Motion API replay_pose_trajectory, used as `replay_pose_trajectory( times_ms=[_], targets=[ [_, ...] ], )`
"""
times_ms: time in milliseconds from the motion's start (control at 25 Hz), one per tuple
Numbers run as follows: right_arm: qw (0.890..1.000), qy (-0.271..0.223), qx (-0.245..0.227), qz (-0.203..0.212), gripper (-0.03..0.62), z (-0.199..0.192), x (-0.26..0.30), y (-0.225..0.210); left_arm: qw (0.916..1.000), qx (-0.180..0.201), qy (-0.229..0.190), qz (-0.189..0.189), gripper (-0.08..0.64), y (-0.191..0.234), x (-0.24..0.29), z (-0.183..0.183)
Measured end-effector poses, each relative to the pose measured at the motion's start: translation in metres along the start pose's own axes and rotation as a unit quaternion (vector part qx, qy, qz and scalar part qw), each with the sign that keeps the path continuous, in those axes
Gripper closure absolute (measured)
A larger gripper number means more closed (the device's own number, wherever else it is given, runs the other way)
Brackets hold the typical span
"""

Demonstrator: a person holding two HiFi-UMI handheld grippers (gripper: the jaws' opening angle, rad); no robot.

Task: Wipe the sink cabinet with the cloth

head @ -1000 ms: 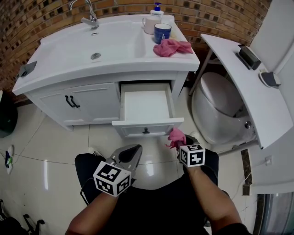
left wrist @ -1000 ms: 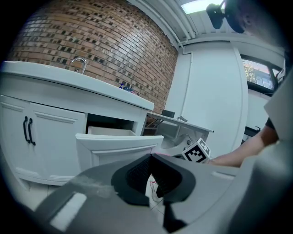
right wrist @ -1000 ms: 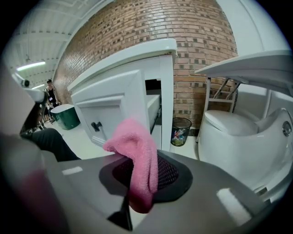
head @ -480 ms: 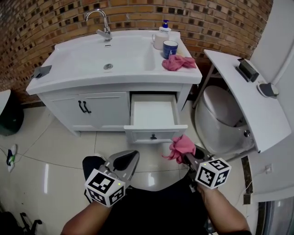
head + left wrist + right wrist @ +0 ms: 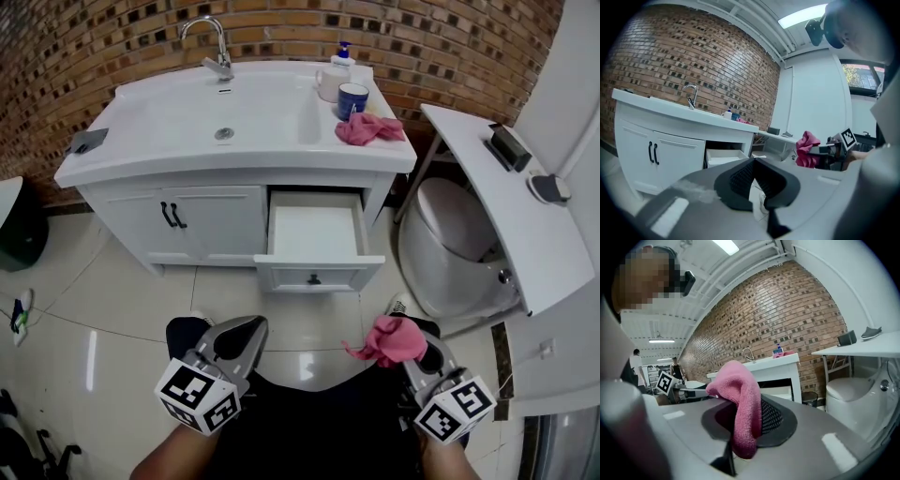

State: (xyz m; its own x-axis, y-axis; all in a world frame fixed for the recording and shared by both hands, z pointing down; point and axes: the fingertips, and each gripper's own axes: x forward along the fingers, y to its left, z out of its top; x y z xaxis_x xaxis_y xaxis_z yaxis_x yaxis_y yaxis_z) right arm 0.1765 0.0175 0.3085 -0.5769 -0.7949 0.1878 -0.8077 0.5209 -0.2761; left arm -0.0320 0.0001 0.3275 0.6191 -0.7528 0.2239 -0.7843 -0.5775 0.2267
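Sink cabinet [image 5: 206, 220]: white, now well apart from both grippers. A second ago the right one was just beside the drawer front, so I think the wiping is paused, or that front is finished.
Drawer [image 5: 314, 230]: remains pulled out, and its inside looks empty.
Left gripper [image 5: 239, 337]: low in front of the person, with the jaws together at the tips and nothing between them.
Right gripper [image 5: 412, 352]: drawn back toward the person, with the jaws clamped on the cloth.
Cloth [image 5: 392, 339]: pink and bunched, it sticks out above the jaws and touches no surface.
Second cloth [image 5: 367, 128]: also pink, it lies on the countertop beside a blue cup [image 5: 352, 98].
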Motion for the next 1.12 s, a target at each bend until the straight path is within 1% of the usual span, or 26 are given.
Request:
replay_pose_trajectory(
  times_ms=[120,200,320,440,760,1120],
  targets=[
    [1.000,0.004,0.013,0.003,0.514,-0.006,0.000,-0.003,1.0000,0.002,0.002,-0.006,0.554,-0.003,0.003,0.003],
    [1.000,0.009,0.016,0.006,0.514,-0.010,0.000,-0.002,0.9998,0.007,0.005,-0.017,0.554,-0.010,0.004,0.003],
    [1.000,0.015,0.001,0.008,0.514,-0.013,0.000,0.001,0.9994,0.018,0.011,-0.025,0.554,-0.018,0.004,0.000],
    [1.000,0.026,-0.007,0.010,0.514,-0.019,-0.002,0.001,0.9992,0.021,0.019,-0.028,0.554,-0.023,0.005,-0.005],
    [0.999,0.030,-0.011,0.004,0.514,-0.021,-0.006,-0.005,0.9986,0.025,0.021,-0.041,0.554,-0.032,0.013,-0.006],
    [0.999,0.029,-0.014,-0.002,0.515,-0.022,-0.006,-0.008,0.9990,0.024,0.014,-0.034,0.554,-0.029,0.013,-0.003]
  ],
)
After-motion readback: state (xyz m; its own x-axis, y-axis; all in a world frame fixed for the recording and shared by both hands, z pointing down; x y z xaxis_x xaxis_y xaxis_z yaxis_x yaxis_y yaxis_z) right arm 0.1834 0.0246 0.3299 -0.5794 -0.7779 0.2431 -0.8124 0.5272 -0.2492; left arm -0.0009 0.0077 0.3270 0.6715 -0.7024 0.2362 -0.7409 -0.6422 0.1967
